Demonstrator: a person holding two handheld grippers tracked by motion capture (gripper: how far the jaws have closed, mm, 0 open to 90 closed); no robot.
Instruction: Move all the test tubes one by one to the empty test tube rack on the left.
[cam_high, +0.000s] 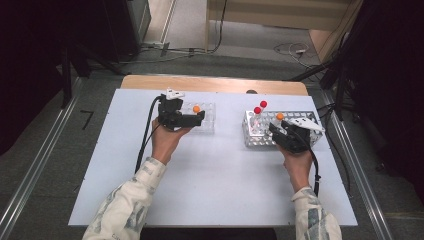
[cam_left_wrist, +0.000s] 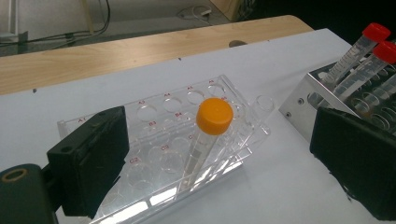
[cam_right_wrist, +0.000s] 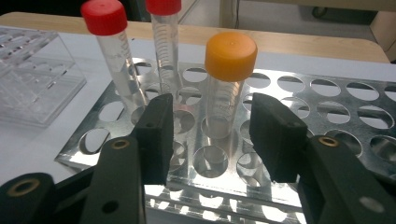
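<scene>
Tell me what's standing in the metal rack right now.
The metal rack holds three capped tubes: two red-capped tubes at the back and an orange-capped tube in front, between the right gripper's open jaws. Their bottoms are hidden below the perforated top plate; other holes look empty.

A pale blue-white tabletop (cam_high: 210, 190) lies on a wooden table whose edge (cam_high: 215, 83) shows at the far side. Grey floor (cam_high: 45, 150) surrounds it, with metal rails (cam_high: 35, 170) on both sides, loose cables (cam_high: 290, 49) beyond, and dark equipment (cam_high: 30, 55) at left.
</scene>
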